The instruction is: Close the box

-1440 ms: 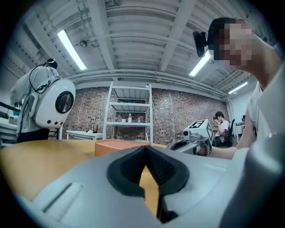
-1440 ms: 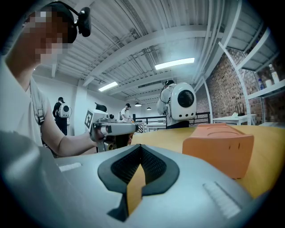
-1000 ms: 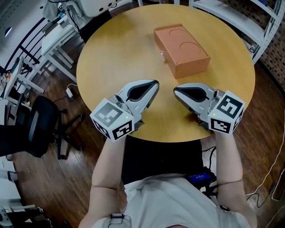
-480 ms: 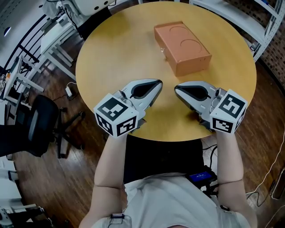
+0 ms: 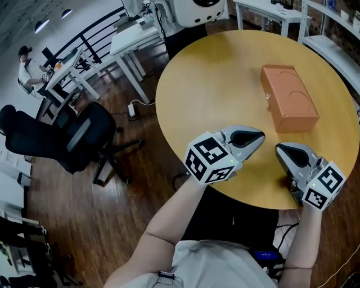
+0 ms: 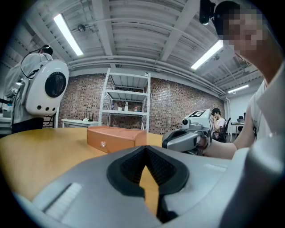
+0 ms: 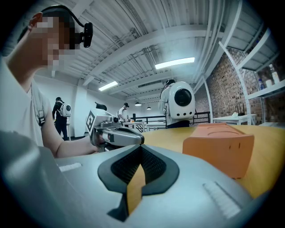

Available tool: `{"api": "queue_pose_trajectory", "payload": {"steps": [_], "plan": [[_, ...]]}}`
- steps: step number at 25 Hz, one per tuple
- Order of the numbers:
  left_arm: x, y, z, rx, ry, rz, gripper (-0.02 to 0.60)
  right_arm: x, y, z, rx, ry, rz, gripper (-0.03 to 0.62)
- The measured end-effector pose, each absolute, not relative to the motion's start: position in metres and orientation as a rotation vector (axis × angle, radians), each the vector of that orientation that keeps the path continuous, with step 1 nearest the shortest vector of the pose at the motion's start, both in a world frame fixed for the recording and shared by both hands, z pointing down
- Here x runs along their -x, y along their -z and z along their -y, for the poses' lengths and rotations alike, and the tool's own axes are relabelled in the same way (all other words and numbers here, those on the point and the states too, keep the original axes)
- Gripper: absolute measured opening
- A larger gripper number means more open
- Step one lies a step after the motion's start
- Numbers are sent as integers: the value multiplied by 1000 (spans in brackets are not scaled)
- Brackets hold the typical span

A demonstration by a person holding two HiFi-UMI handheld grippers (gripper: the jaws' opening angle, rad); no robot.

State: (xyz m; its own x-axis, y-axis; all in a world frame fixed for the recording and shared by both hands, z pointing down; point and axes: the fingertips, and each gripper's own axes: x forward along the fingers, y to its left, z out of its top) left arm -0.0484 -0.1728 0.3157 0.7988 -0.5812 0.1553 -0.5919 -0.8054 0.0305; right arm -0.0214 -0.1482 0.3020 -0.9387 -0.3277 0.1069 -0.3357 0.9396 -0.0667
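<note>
An orange-brown box [image 5: 288, 105] lies on the round wooden table [image 5: 214, 84] with its lid down flat and a small latch on its left side. My left gripper [image 5: 259, 136] hovers over the table's near part, shut with nothing in it, a hand's width short of the box. My right gripper [image 5: 279, 148] sits beside it near the front edge, also shut and empty. From the left gripper view the box [image 6: 116, 136] lies ahead, with the right gripper [image 6: 187, 139] beside it. The right gripper view has the box [image 7: 218, 142] at right and the left gripper [image 7: 118, 135] at left.
A black office chair [image 5: 67, 138] stands on the wooden floor left of the table. White desks [image 5: 135, 39] and a white rounded machine [image 5: 202, 8] stand behind it. Metal shelving [image 5: 332, 34] runs along the far right. The table's front edge lies just under my grippers.
The head view has swung left, so table, box and grippers now sit at the frame's right. Both grippers remain side by side near the front edge, still shut.
</note>
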Motion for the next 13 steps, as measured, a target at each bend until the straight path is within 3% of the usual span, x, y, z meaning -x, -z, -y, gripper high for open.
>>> {"api": "queue_pose_trajectory", "payload": {"steps": [13], "plan": [[50,-304,176,-2909,-221,963,0,23,-290,152,-505,-119,3009,0]]}}
